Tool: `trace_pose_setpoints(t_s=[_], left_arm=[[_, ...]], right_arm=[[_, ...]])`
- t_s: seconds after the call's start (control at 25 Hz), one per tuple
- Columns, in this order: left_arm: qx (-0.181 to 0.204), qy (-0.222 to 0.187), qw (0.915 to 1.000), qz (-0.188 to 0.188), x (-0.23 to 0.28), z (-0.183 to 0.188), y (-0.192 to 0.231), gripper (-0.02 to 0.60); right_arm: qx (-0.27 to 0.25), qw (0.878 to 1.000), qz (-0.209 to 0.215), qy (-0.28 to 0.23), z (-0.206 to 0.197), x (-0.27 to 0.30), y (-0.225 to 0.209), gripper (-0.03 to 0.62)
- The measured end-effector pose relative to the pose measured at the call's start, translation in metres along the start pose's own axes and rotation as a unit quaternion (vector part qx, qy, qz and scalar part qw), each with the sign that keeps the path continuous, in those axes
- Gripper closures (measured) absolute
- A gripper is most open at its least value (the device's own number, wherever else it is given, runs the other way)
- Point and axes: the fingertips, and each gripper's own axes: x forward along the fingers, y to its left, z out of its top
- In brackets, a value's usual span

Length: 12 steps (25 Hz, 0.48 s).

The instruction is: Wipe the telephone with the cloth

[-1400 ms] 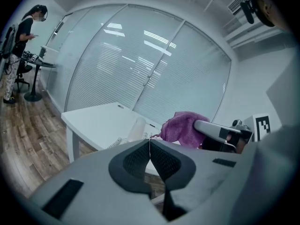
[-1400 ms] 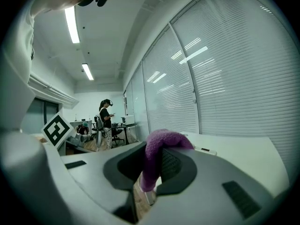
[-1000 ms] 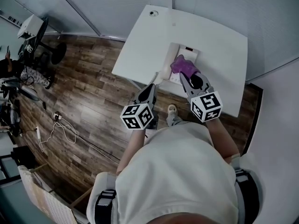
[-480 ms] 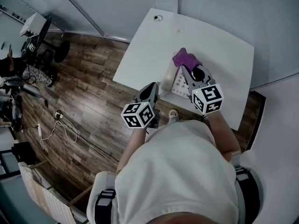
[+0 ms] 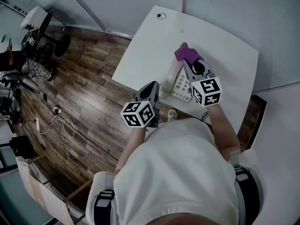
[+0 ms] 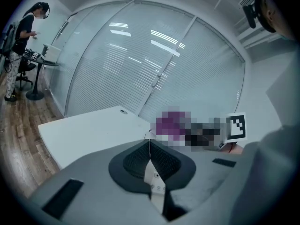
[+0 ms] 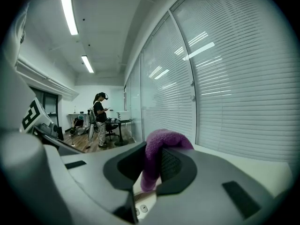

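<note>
A white telephone (image 5: 182, 84) lies on the white table (image 5: 220, 64), with its handset (image 5: 169, 78) along its left side. My right gripper (image 5: 187, 63) is shut on a purple cloth (image 5: 187, 54), which sits at the phone's far end. In the right gripper view the cloth (image 7: 158, 150) bulges up between the jaws, and some phone keys (image 7: 139, 206) show below them. My left gripper (image 5: 151, 85) hovers at the table's near left edge beside the handset, shut and empty. In the left gripper view its pads (image 6: 150, 149) meet with nothing between them.
A round cable grommet (image 5: 161, 16) sits at the table's far corner. Glass walls with blinds (image 7: 220, 78) stand behind the table. Loose cables (image 5: 58, 125) lie on the wooden floor to the left. A person (image 7: 100, 119) stands by a distant desk with a chair.
My right gripper has slid the cloth from the middle of the phone to its far end. The left gripper has stayed shut by the handset.
</note>
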Motion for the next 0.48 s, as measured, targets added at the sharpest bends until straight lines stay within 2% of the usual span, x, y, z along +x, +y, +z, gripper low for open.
trace_pose_setpoints(t_s=[0.48], left_arm=[[0.0, 0.004, 0.9999, 0.013, 0.013, -0.002, 0.006, 0.56]], right_arm=[[-0.014, 1.0, -0.004, 0.004, -0.012, 0.037, -0.02, 0.531]])
